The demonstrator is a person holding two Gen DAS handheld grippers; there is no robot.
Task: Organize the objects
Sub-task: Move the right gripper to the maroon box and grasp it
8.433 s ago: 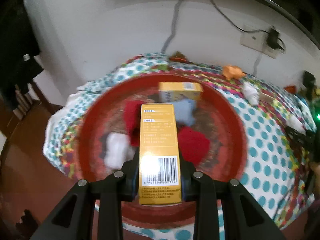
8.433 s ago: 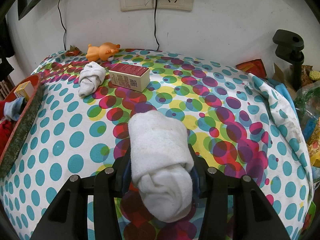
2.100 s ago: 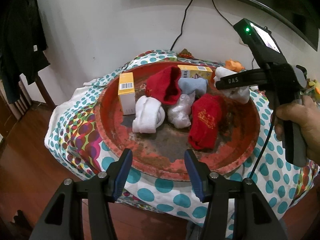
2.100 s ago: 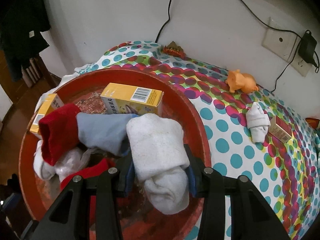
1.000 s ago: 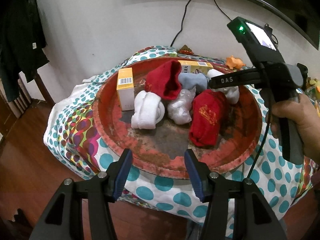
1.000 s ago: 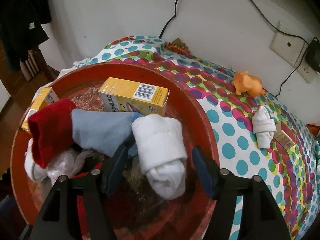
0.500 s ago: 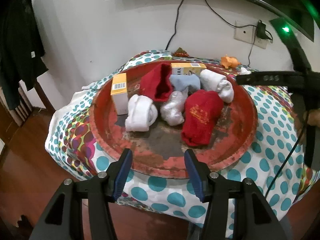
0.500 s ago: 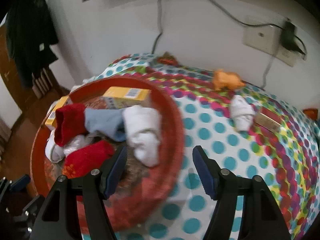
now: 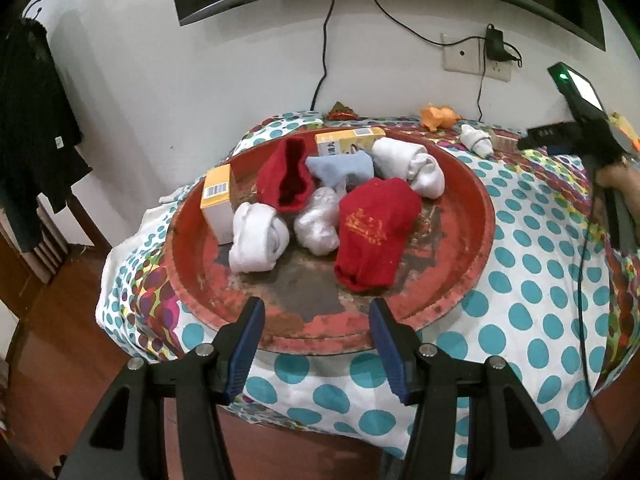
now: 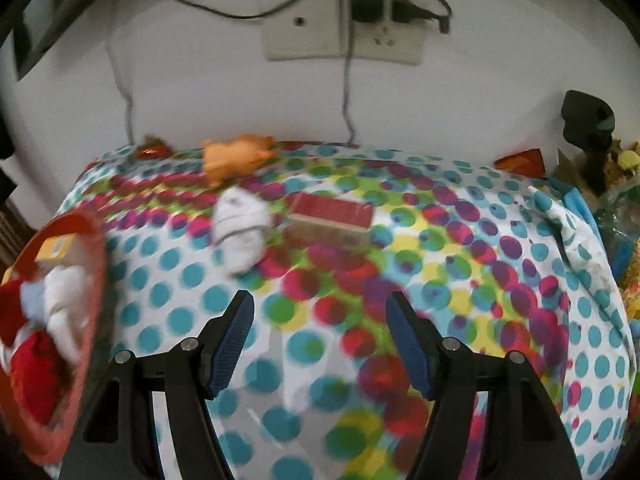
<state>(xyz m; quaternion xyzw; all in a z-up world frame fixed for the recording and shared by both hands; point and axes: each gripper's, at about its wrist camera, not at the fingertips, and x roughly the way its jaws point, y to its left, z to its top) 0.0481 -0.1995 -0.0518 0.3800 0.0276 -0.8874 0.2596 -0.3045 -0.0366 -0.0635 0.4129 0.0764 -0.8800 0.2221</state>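
A round red tray (image 9: 476, 236) holds two red socks (image 9: 374, 236), several rolled white socks (image 9: 258, 238), a blue sock (image 9: 340, 168) and two yellow boxes (image 9: 218, 200). My left gripper (image 9: 316, 316) is open and empty just before the tray's near rim. My right gripper (image 10: 320, 316) is open and empty above the dotted cloth (image 10: 440, 280). Beyond it lie a rolled white sock (image 10: 240, 228), a dark red box (image 10: 330, 222) and an orange toy (image 10: 236, 154). The tray shows at the left of the right wrist view (image 10: 94, 280).
A wall with a socket (image 10: 340, 32) and cables stands behind the table. Clutter and a black stand (image 10: 586, 128) sit at the right edge. A wooden floor (image 9: 48, 320) lies below the table's left side. The right hand-held gripper body (image 9: 592, 140) is at the right.
My right gripper let go of the white rolled sock in the tray, opened, and swung right toward the cloth. My left gripper stays open in front of the tray.
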